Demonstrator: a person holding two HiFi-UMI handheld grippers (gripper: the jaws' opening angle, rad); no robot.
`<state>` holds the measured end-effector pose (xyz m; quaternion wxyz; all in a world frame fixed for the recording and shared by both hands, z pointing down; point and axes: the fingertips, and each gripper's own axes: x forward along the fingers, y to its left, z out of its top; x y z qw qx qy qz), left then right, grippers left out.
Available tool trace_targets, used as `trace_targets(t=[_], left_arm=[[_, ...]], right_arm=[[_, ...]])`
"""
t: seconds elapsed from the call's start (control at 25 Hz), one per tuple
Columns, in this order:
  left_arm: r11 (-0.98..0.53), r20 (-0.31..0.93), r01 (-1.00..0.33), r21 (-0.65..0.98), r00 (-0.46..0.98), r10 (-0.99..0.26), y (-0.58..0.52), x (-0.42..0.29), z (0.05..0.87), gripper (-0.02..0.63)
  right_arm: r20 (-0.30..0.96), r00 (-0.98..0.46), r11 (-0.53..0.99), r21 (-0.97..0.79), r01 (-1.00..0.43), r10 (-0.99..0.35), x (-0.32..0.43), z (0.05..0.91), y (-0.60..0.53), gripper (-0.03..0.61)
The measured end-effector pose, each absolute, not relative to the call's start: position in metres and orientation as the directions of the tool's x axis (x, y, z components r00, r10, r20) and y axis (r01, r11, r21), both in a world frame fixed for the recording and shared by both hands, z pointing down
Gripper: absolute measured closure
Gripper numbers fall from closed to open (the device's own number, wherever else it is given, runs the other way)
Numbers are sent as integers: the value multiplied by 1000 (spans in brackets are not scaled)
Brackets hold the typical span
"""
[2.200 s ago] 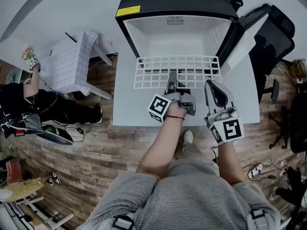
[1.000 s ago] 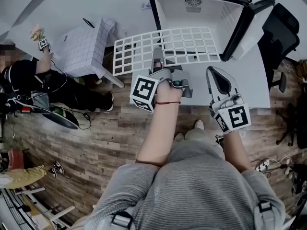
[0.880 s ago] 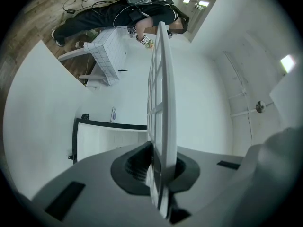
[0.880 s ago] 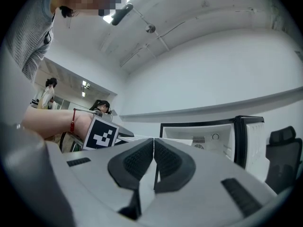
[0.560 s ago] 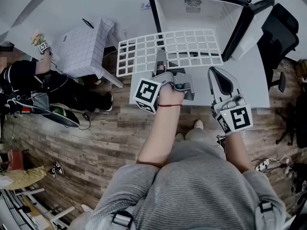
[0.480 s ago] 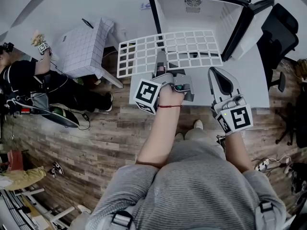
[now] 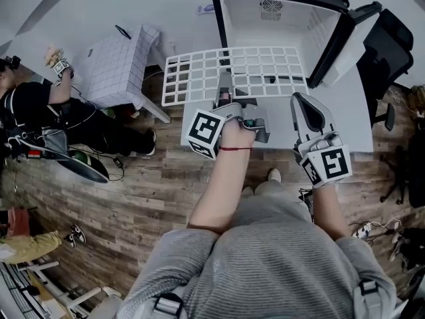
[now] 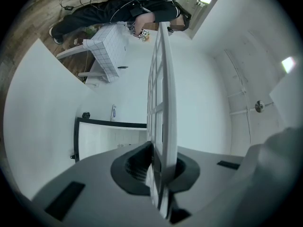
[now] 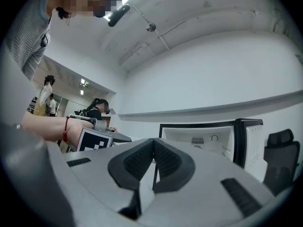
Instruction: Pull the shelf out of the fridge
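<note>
The white wire shelf (image 7: 232,72) is out of the small black fridge (image 7: 279,12) and hangs flat above the white table (image 7: 345,118), reaching out past the table's left edge. My left gripper (image 7: 224,88) is shut on the shelf's near edge; in the left gripper view the shelf (image 8: 163,103) runs edge-on between the pads. My right gripper (image 7: 307,106) is held to the right of it, over the table, shut with nothing in it. The fridge's open cavity (image 9: 199,138) shows ahead in the right gripper view. Its door (image 7: 339,42) stands open to the right.
A small white grid-patterned table (image 7: 116,68) stands to the left of the white table. A person in black (image 7: 46,121) sits on the wooden floor at far left. A black office chair (image 7: 392,38) is at the right, behind the fridge door.
The shelf has been drawn fully out of the fridge and carried left. Over the last second shelf and both grippers have hardly shifted.
</note>
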<state>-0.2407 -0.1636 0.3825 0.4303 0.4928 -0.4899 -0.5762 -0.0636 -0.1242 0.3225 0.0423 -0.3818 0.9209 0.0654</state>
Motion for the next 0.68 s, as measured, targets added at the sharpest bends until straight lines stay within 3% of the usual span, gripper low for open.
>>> trace_targets(t=[0.68], left_arm=[[-147, -143, 27, 989, -128, -981, -159, -246, 389, 591]], right_arm=[[-127, -696, 691, 88, -717, -706, -72, 325, -119, 566]])
